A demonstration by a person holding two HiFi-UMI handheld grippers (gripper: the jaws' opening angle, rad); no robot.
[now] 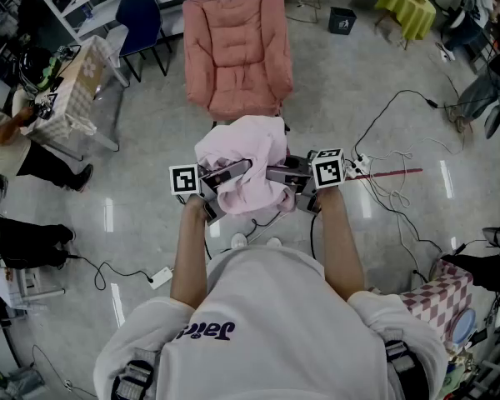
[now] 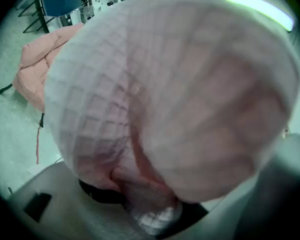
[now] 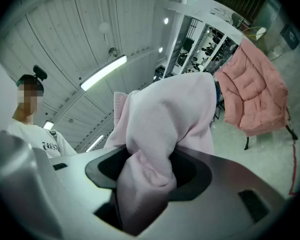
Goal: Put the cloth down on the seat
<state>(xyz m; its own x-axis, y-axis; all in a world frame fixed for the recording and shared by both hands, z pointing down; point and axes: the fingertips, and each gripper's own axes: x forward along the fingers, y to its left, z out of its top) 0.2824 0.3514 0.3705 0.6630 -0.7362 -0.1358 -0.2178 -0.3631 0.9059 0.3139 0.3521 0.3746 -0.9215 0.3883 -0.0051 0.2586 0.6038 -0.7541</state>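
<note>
A pale pink cloth [image 1: 242, 161] hangs bunched between my two grippers, in the air a little in front of the salmon padded chair [image 1: 237, 52]. My left gripper [image 1: 221, 177] is shut on the cloth's left part. My right gripper [image 1: 279, 173] is shut on its right part. In the left gripper view the cloth [image 2: 175, 94] fills most of the picture and is pinched in the left gripper [image 2: 150, 204], with the chair [image 2: 32, 69] behind at the left. In the right gripper view a fold of cloth [image 3: 165, 119] runs down into the right gripper [image 3: 140, 184], and the chair [image 3: 252, 96] is at the right.
A blue chair [image 1: 142, 19] and a table with a checked cover [image 1: 71, 98] stand left of the padded chair. Cables [image 1: 392, 182] trail over the floor at the right, and a power strip [image 1: 161, 277] lies at the lower left. A yellow-green covered table [image 1: 408, 7] is far right.
</note>
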